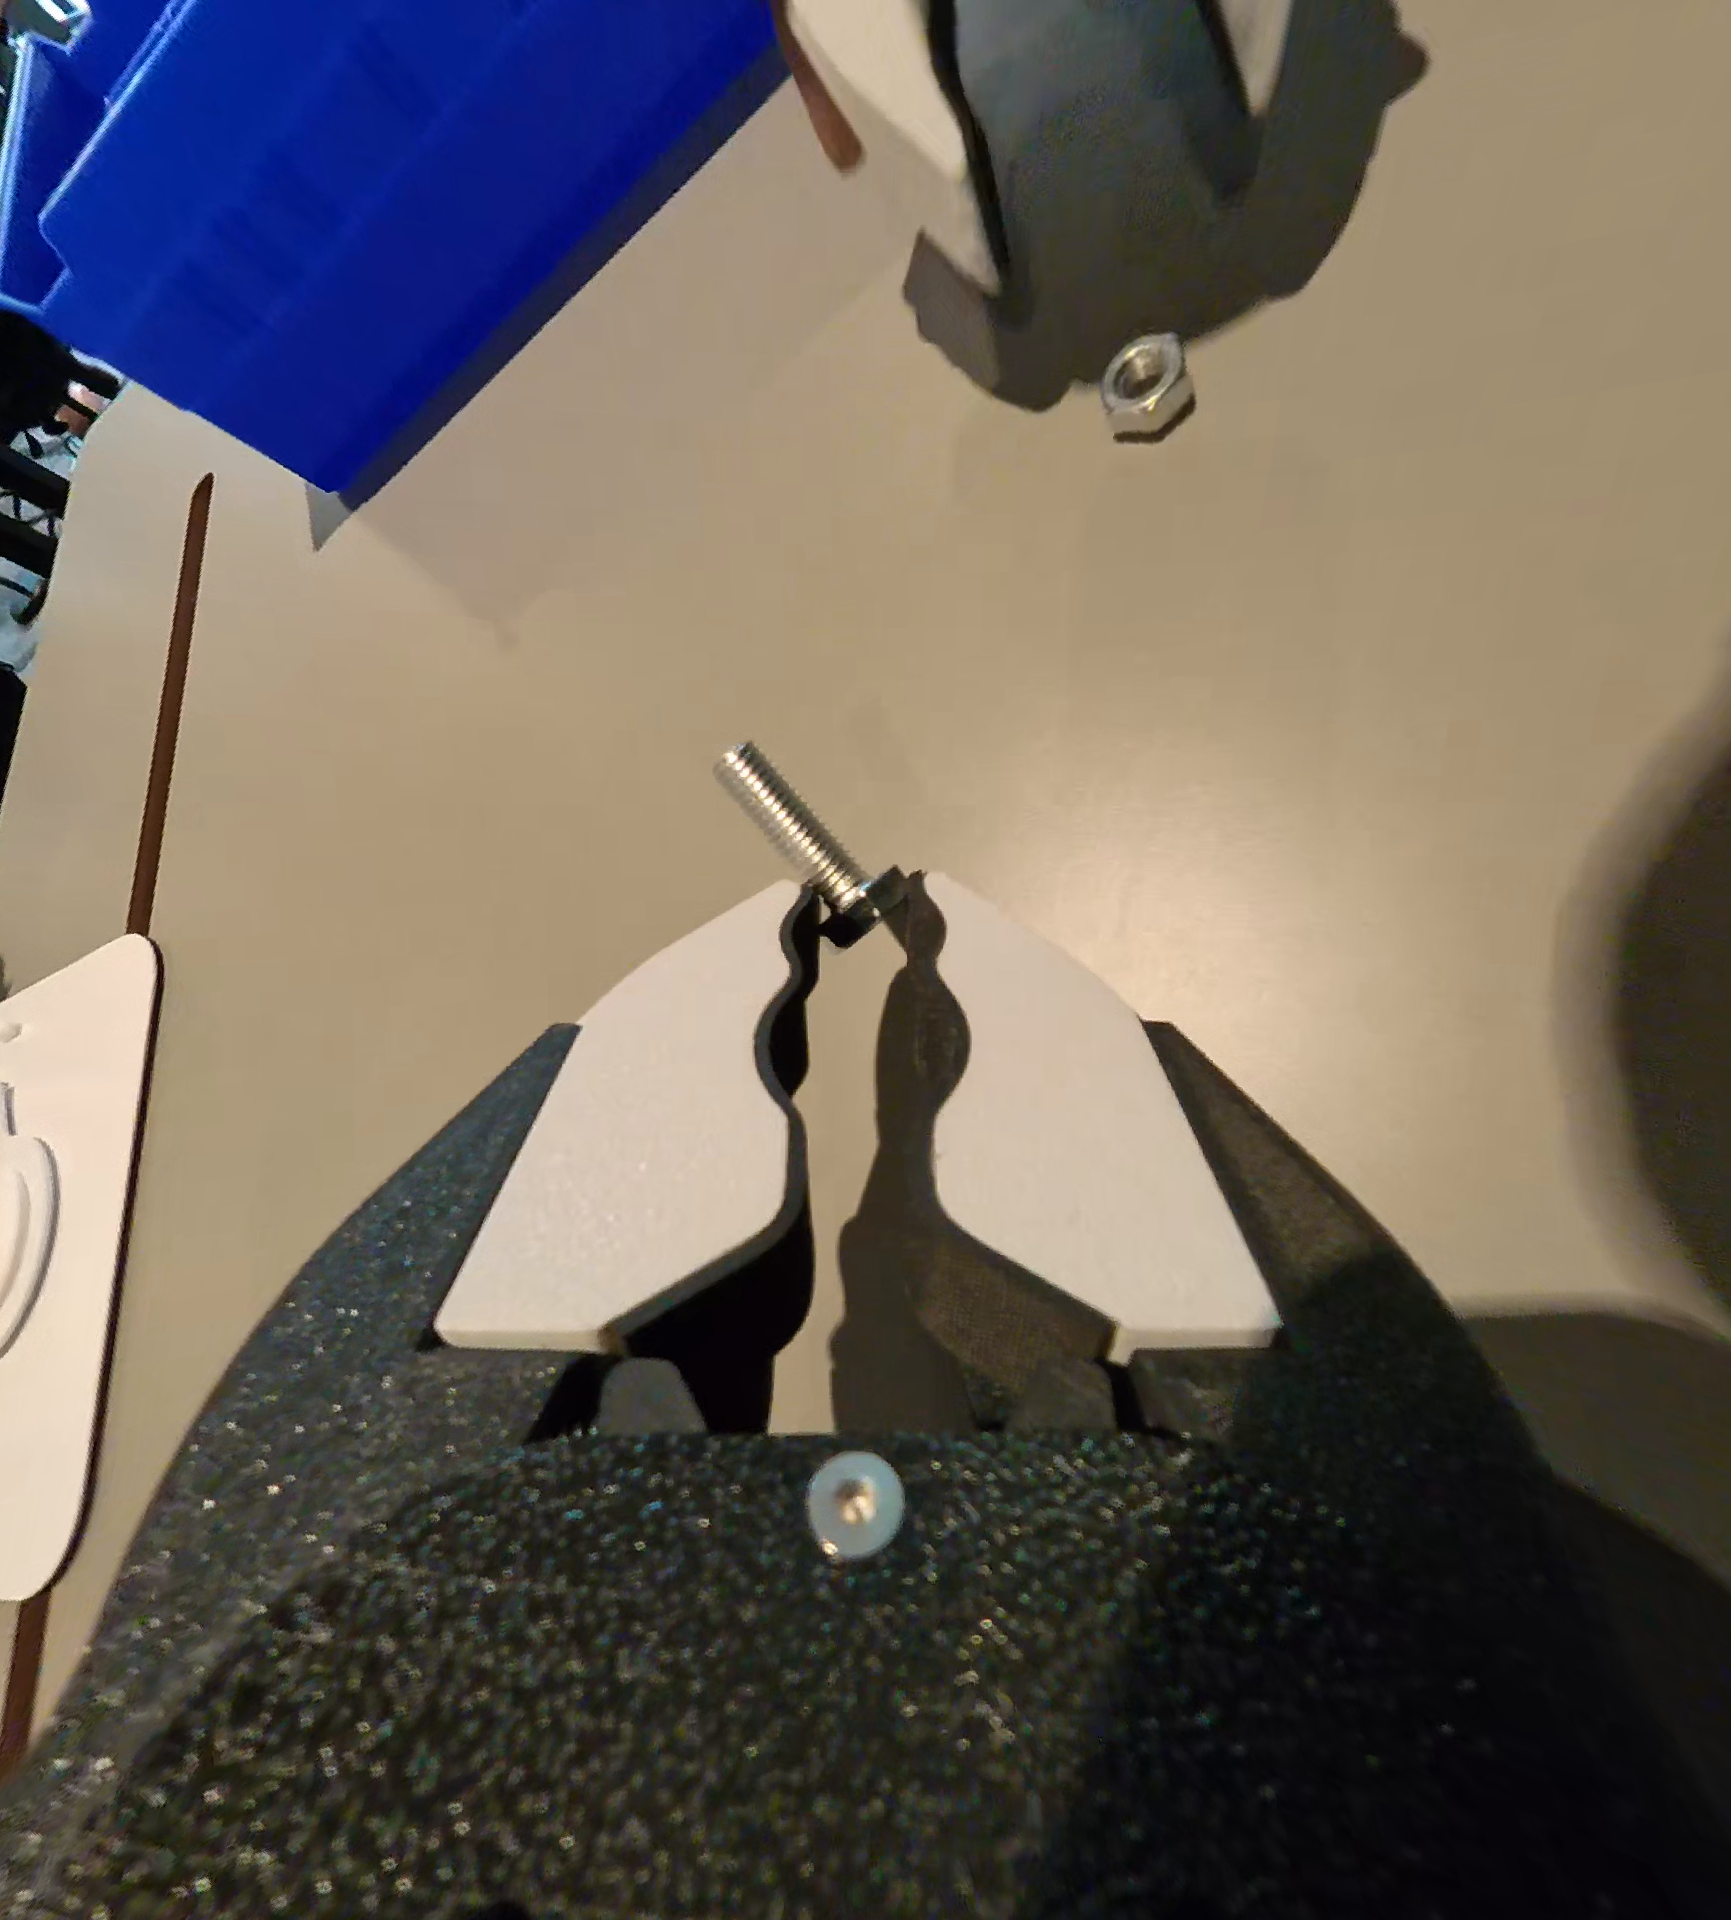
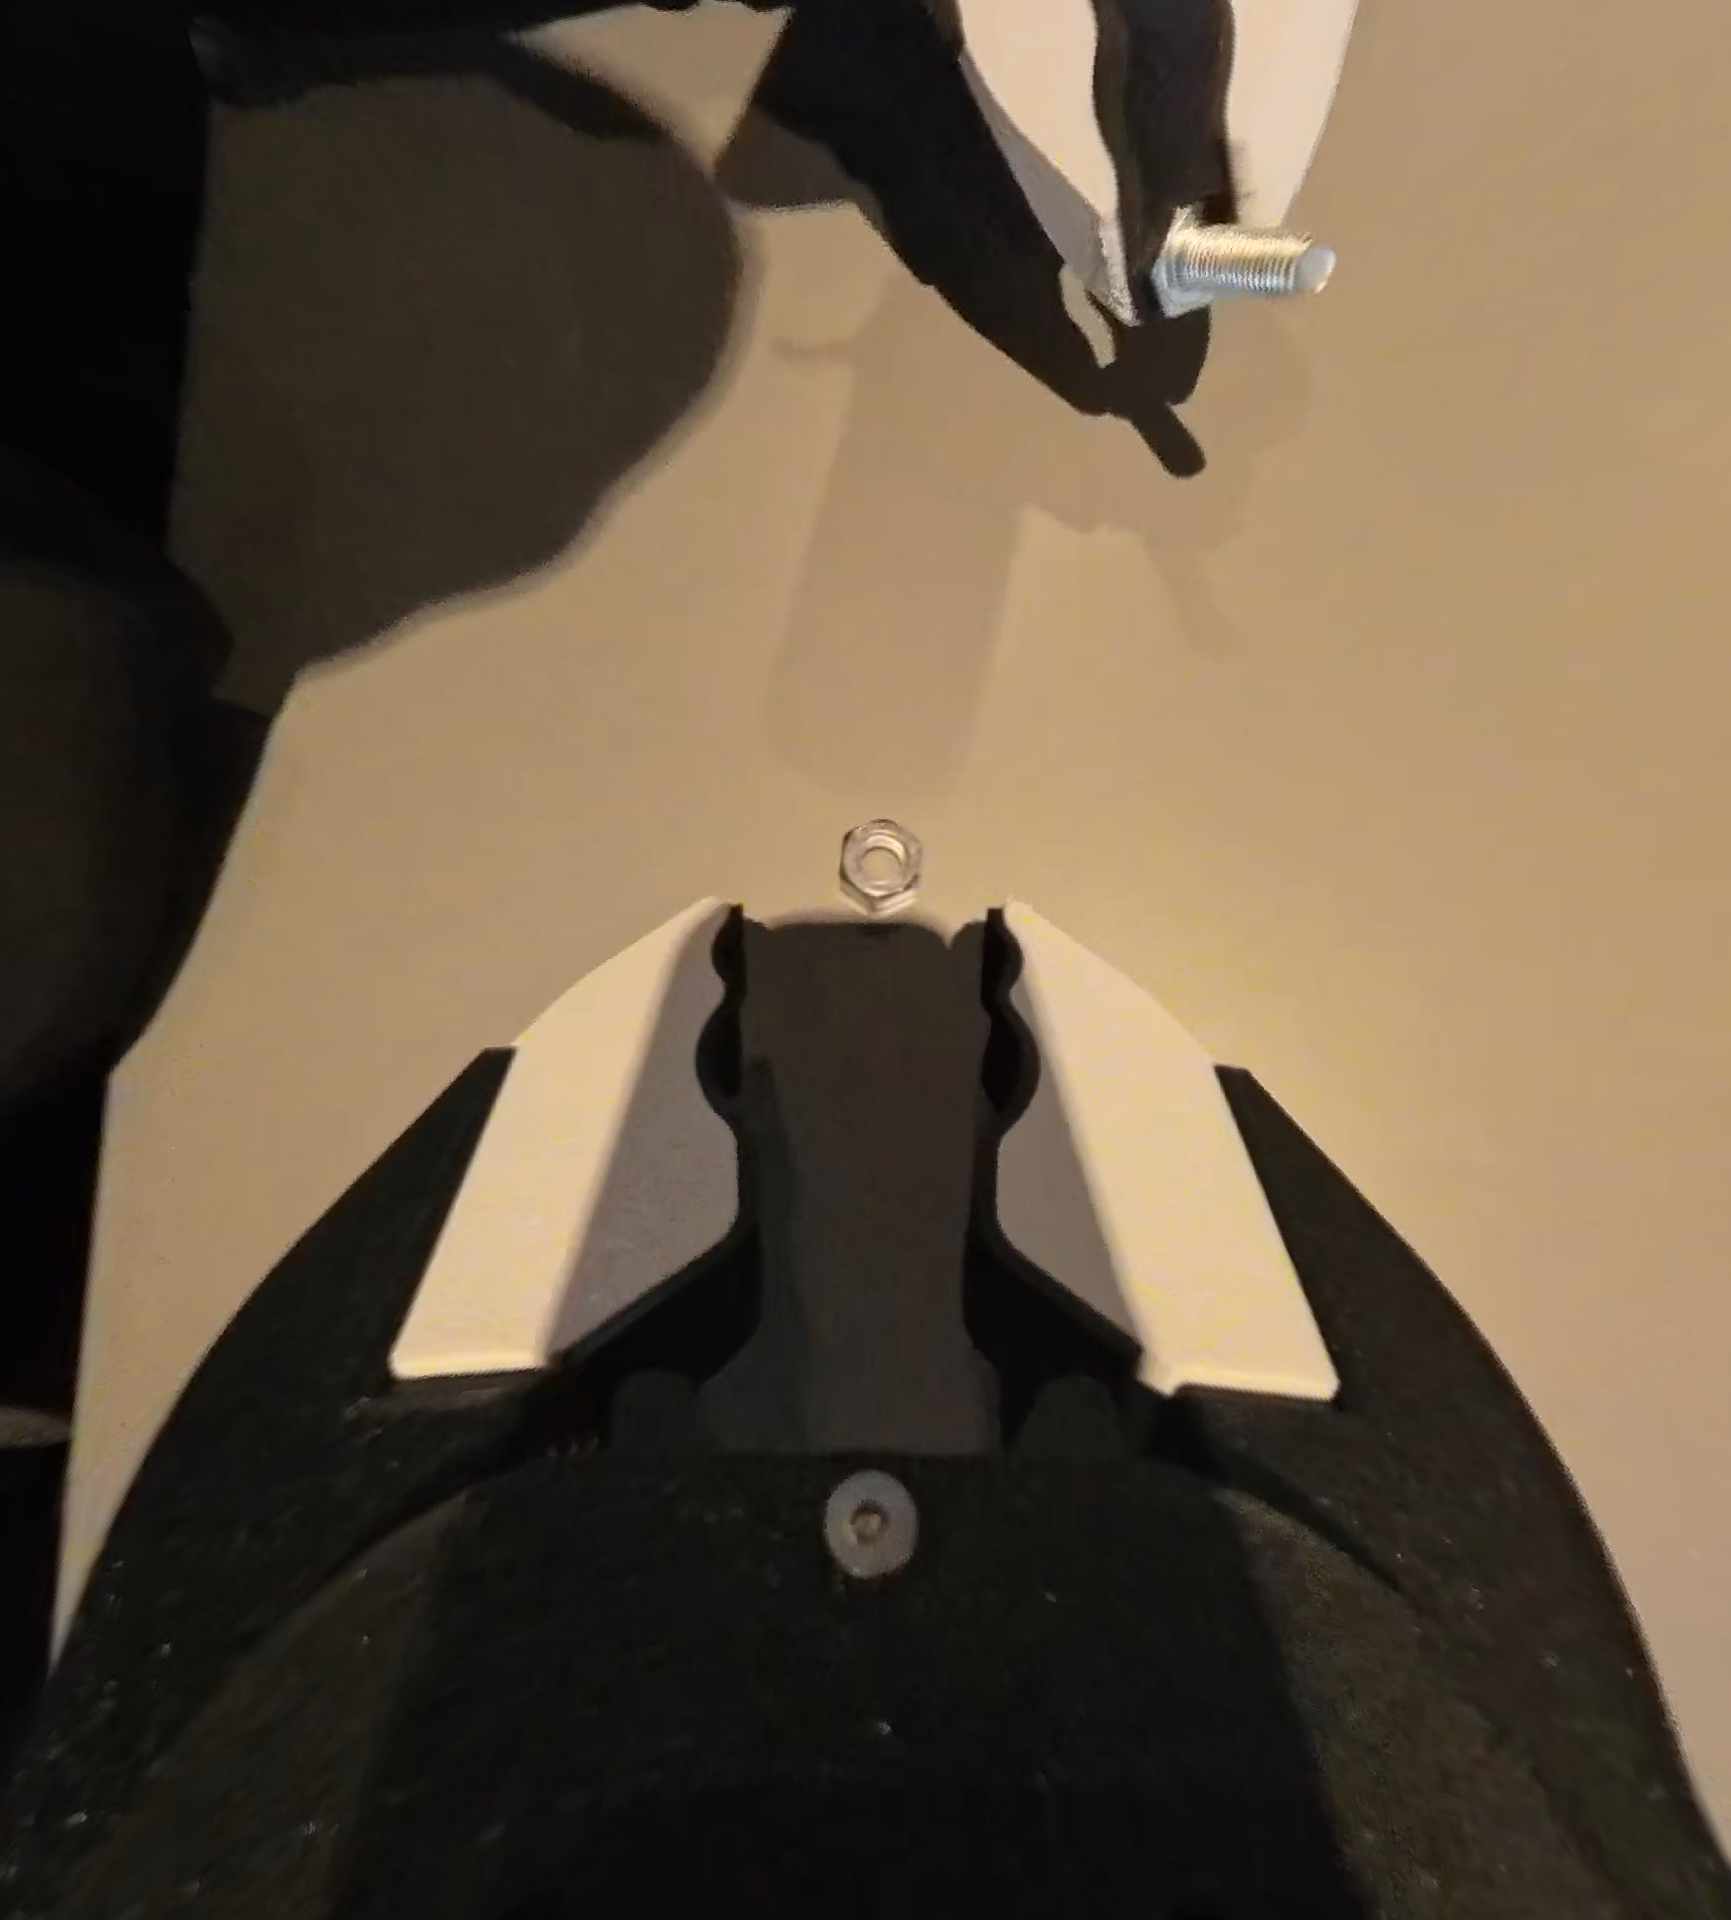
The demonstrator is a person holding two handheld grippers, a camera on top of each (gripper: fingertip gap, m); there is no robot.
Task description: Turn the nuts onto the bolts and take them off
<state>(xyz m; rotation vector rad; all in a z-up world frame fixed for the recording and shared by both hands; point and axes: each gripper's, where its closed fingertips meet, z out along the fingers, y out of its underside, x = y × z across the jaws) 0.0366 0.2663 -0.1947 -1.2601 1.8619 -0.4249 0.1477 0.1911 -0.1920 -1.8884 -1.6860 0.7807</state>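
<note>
My left gripper (image 1: pixel 861 899) is shut on the head of a silver bolt (image 1: pixel 788 826); its threaded shaft sticks up and to the left, above the beige table (image 1: pixel 1256 727). A silver hex nut (image 1: pixel 1147 390) lies flat on the table farther off, just below the right gripper's fingers (image 1: pixel 954 260). In the right wrist view my right gripper (image 2: pixel 861 914) is open and empty, and the nut (image 2: pixel 880 864) lies on the table just ahead of its tips. The left gripper with the bolt (image 2: pixel 1235 272) shows at the top of that view.
A blue plastic bin (image 1: pixel 341 239) stands at the far left of the table. A white moulded tray (image 1: pixel 19 1226) lies at the left edge. A dark slot (image 1: pixel 170 707) runs along the table's left side. Dark shadow covers the right wrist view's left side (image 2: pixel 61 727). About 15 cm separates my left fingertips from my right.
</note>
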